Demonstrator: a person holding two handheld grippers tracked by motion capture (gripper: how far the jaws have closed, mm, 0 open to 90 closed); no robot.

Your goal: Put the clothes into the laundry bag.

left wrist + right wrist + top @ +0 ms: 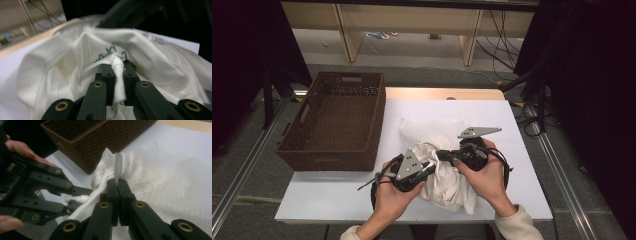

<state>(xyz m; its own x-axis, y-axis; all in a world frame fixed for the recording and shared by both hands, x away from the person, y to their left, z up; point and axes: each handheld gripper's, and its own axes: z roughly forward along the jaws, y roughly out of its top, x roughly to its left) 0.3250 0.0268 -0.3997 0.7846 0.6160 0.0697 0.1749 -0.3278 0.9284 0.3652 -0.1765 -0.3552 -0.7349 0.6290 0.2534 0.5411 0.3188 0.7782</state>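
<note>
White table (337, 195) | crumpled garment (447, 185), long axis front-to-back | left tongs (428, 166), right tongs (443, 155) both pinching it

Dim surroundings, soft blurred edges.

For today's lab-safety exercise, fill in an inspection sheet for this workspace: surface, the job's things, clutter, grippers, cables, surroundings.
Surface: white table top, with a wooden strip along the far edge.
Job's things: white garment bunched at the table's middle, with blue print showing in the left gripper view.
Clutter: nothing seen.
Grippers: left gripper has its jaws shut on a rolled fold of the garment; right gripper has its jaws shut on a grey-edged hem.
Cables: black cables on the floor beyond the table.
Surroundings: brown woven basket, empty, at the table's left; wooden frame legs behind.
</note>
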